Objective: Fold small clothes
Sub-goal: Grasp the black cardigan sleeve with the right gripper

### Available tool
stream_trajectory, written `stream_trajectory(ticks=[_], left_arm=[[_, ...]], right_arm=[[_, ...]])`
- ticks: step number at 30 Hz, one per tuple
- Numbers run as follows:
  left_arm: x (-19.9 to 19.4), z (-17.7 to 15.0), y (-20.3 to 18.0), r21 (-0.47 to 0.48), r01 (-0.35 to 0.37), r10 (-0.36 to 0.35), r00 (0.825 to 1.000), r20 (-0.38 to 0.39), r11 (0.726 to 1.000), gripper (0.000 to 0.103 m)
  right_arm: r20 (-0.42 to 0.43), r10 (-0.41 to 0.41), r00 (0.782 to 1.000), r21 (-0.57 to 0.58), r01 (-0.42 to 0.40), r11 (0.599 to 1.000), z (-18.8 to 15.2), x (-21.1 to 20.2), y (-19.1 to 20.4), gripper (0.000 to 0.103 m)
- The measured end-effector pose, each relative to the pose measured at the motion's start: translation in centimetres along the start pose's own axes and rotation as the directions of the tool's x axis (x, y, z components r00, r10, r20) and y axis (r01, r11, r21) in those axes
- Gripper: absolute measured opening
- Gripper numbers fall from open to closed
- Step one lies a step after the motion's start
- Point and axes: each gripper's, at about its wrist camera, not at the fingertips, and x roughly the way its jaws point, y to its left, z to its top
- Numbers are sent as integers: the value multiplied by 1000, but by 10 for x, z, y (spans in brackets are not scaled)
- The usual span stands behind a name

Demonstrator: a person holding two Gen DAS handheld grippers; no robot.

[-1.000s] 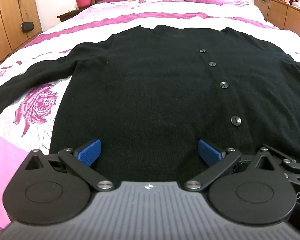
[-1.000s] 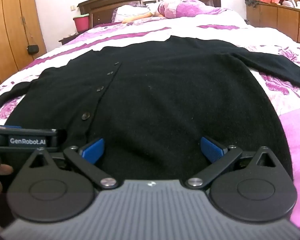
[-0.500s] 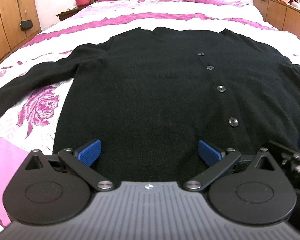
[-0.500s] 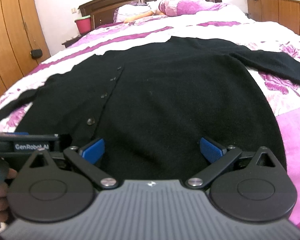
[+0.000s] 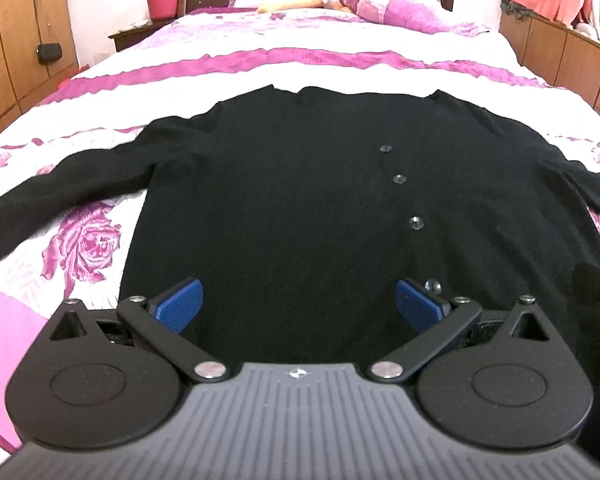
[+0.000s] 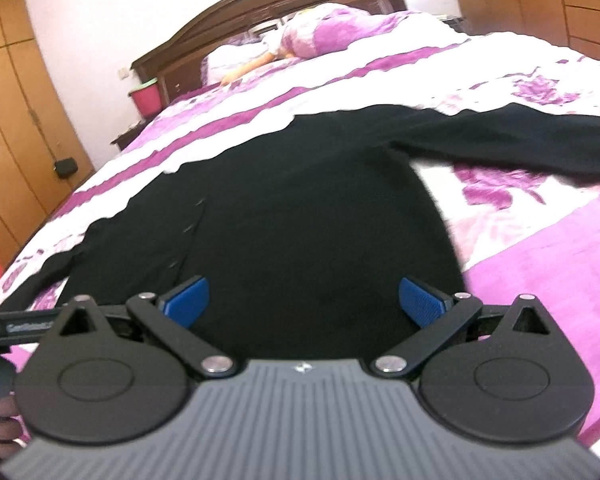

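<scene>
Both grippers pulled back and up from cardigan hem since earlier frames; right view now tilted, blurred. Black cardigan lies flat, buttoned, sleeves spread, on pink floral bedspread. Left gripper fingers wide apart, holding nothing. Right gripper likewise wide, empty, above hem. Pillow at headboard.

1 cardigan, 4 buttons, 2 tools
</scene>
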Motion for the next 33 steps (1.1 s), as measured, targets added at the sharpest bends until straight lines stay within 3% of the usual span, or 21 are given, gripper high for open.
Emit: stream_trajectory(ticks=[12, 18, 25, 33], left_arm=[[8, -2, -2, -20, -3, 2, 999, -52, 1000, 103], [9, -3, -4, -10, -20, 20, 998, -57, 1000, 103], [15, -1, -5, -13, -35, 34, 996, -77, 999, 103], [15, 3, -8, -15, -33, 32, 995, -90, 999, 103]], right_arm=[[59, -164, 985, 147, 154, 977, 29, -4, -87, 103], [59, -161, 985, 307, 135, 942, 39, 3, -136, 103], [106, -237, 966, 387, 180, 904, 51, 8, -165, 103], [110, -238, 965, 424, 171, 889, 46, 21, -184, 103]])
